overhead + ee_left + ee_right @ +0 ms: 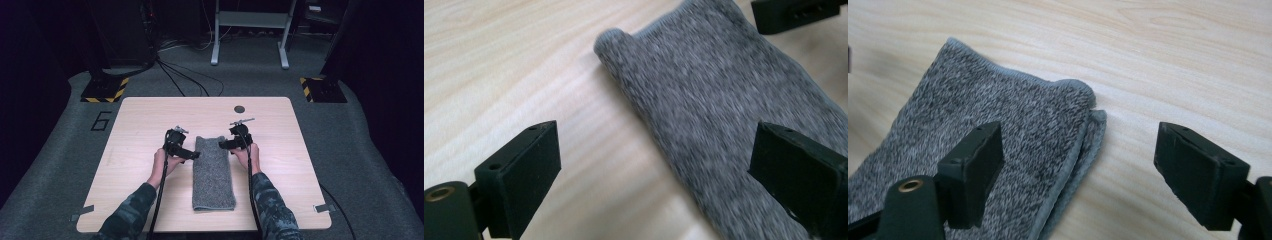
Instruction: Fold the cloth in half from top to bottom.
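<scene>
A grey towel [214, 172] lies folded into a long strip down the middle of the light wooden table [280, 165]. My left gripper [194, 155] is at the towel's far left edge, held in a hand. In the left gripper view its jaws [659, 175] stand wide open over the towel's [704, 100] folded edge, pressing nothing. My right gripper [224, 144] is at the towel's far right corner. Its jaws [1085, 175] are open too, straddling the layered corner of the towel [998, 130]. The right gripper's tip [794, 12] also shows beyond the towel.
A small dark round hole [239, 109] sits near the table's far edge. Tape tabs [325, 208] mark the near corners. Beyond the table are floor cables [180, 75], a metal frame [250, 30] and yellow-black striped bases [105, 90].
</scene>
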Available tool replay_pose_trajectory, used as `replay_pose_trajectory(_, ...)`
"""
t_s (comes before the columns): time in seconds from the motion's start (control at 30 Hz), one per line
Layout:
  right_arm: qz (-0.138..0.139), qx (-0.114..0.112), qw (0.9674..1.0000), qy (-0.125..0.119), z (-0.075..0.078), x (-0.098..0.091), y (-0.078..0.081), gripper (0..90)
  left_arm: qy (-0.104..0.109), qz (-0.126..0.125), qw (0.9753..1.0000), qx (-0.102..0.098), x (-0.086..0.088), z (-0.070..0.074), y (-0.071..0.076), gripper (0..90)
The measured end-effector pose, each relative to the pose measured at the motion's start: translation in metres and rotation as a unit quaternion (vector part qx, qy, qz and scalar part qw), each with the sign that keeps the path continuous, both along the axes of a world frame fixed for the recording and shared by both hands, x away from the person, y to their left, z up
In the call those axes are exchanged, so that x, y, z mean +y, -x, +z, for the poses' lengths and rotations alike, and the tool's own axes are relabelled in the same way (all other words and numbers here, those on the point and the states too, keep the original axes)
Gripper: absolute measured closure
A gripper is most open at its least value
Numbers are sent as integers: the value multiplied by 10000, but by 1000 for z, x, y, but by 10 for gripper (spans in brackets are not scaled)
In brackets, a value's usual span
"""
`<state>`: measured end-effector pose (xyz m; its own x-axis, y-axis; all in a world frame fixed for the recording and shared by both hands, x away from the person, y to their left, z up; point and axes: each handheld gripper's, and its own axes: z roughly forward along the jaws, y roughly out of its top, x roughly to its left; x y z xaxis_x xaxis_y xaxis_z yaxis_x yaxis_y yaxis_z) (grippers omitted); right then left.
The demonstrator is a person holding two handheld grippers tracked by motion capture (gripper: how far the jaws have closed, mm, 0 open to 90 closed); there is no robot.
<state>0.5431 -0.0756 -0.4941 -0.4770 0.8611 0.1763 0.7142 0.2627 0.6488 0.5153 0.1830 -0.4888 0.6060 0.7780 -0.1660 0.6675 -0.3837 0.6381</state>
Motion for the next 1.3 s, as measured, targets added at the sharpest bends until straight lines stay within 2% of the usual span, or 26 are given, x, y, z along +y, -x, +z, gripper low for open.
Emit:
replay_pose_trajectory(0.07,-80,95,9999,-90,-2,-1,-4,242,-54,28,10000,-33,-2,-2,-9,84)
replay_pose_trajectory(0.13,-134,167,9997,-152,-3,-1,-8,300,54,74,9999,54,-3,-5,-18,88)
replay_pose_trajectory(0.17,-139,129,9997,-167,-4,-1,-9,332,131,71,9999,66,-3,-6,-22,89)
replay_pose_trajectory(0.2,-150,155,9996,-190,-5,-1,-11,358,133,61,9999,79,-3,-8,-27,104)
replay_pose_trajectory(0.27,-174,302,9991,-261,-9,0,-14,405,245,201,9994,148,-3,-11,-34,139)
replay_pose_trajectory(0.4,-171,369,9988,-263,-12,1,-18,456,172,328,9992,147,-4,-16,-44,200)
replay_pose_trajectory(0.5,-133,316,9991,-254,-13,2,-18,502,200,423,9988,121,-3,-17,-49,245)
replay_pose_trajectory(0.6,-144,218,9995,-195,-14,1,-20,590,183,402,9990,73,-4,-18,-51,316)
replay_pose_trajectory(0.7,-57,221,9996,-143,-14,1,-20,624,178,366,9992,30,-7,-20,-50,381)
replay_pose_trajectory(0.83,84,144,9998,83,-13,4,-20,679,4,210,9998,-34,-12,-19,-50,481)
replay_pose_trajectory(0.9,146,127,9998,104,-13,5,-20,722,-64,184,9998,-81,-14,-18,-50,536)
replay_pose_trajectory(1.0,110,123,9998,113,-14,6,-20,783,-89,154,9998,-129,-16,-19,-50,612)
replay_pose_trajectory(1.07,192,141,9996,162,-13,5,-20,814,-80,193,9997,-132,-15,-19,-50,661)
replay_pose_trajectory(1.17,250,235,9990,276,-11,8,-21,828,-98,148,9998,-120,-14,-19,-50,724)
replay_pose_trajectory(1.3,224,168,9989,363,-11,10,-20,849,-107,81,9999,-86,-16,-19,-49,820)
